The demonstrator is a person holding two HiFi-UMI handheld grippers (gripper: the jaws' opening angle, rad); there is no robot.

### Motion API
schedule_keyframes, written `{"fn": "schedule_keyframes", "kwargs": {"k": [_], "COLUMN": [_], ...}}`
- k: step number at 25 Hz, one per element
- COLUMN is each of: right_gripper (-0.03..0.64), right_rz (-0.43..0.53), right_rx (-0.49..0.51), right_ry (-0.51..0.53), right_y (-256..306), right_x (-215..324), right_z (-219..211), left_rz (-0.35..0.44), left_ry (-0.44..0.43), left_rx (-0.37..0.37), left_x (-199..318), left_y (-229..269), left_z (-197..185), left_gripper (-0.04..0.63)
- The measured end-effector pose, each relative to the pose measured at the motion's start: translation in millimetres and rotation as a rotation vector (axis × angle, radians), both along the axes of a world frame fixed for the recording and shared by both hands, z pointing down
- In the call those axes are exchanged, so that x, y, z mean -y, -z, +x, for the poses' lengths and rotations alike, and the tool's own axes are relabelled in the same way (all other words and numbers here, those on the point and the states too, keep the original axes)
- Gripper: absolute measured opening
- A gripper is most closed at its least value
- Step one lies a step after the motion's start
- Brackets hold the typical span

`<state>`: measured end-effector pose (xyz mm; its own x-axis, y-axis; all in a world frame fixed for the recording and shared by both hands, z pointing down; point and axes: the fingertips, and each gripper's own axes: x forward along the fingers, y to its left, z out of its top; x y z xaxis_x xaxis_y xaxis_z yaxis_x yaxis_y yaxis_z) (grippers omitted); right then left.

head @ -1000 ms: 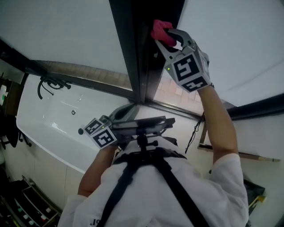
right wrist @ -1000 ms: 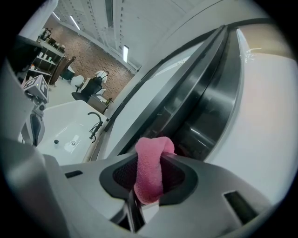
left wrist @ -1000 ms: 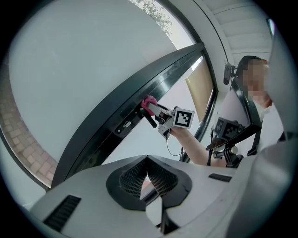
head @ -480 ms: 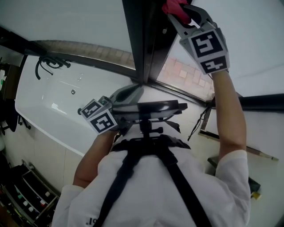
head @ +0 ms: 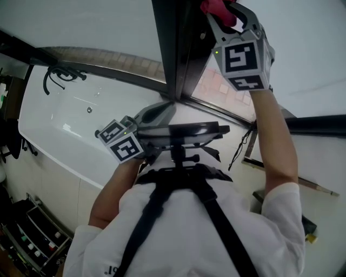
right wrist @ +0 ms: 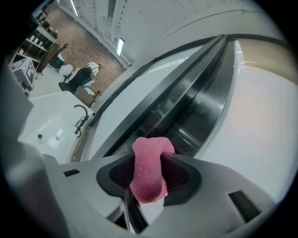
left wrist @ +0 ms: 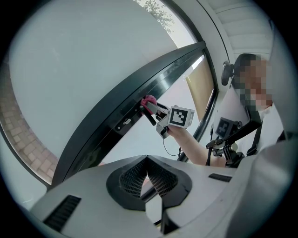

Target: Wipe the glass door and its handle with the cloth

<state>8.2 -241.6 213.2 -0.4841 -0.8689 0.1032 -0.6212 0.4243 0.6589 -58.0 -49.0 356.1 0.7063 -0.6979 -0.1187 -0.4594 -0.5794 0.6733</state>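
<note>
My right gripper (head: 223,12) is raised at the top of the head view, shut on a pink cloth (head: 215,6) that presses against the dark door frame (head: 172,54). In the right gripper view the cloth (right wrist: 149,172) bulges out between the jaws, just short of the frame's glossy edge (right wrist: 195,111). The left gripper view shows the cloth (left wrist: 149,100) and right gripper (left wrist: 157,110) beside a lock plate (left wrist: 125,123) on the frame. Frosted glass (head: 81,27) lies on both sides. My left gripper (head: 158,112) hangs low by my chest, shut and empty, its jaws (left wrist: 146,174) pointing up at the door.
A white bathtub (head: 70,130) with a black tap (head: 59,81) lies at the left beyond the glass. Brick paving (head: 221,89) shows through a lower pane. Shelves with bottles (head: 32,238) stand at the lower left. A cable (head: 238,154) dangles by the right arm.
The head view has tilted, so the door frame sits higher in the picture. My right gripper keeps the cloth on the frame, slightly further up it. The left gripper has stayed put.
</note>
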Motion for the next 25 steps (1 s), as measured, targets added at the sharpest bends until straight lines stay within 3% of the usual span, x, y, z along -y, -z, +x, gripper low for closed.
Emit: {"fn": "schedule_keyframes", "kwargs": {"k": [2,5,12,25], "right_gripper": [0.198,0.201,0.121,0.106], "right_rz": [0.006,-0.025,-0.072,-0.116], "right_rx": [0.016,0.035,0.054,0.079], "right_ry": [-0.025,-0.03,-0.003,-0.035], "right_y": [1.4,0.0,-0.3,-6.7], "right_x": [1.9,6.4,11.1,9.2], "right_z": [2.8,2.9,2.0,27.7], "left_rz": [0.0,0.0,-0.005,-0.005], "left_ry": [0.002,0.002,-0.002,-0.009], "left_rx": [-0.002,-0.003,-0.006,-0.01], "left_x": [-0.3,-0.2,1.1,2.9], "left_y": [-0.1,-0.4,-0.2,0.5], "left_z": [-0.1,-0.3,-0.9,-1.0], "left_gripper": [-0.012,-0.012,-0.012,-0.012]}}
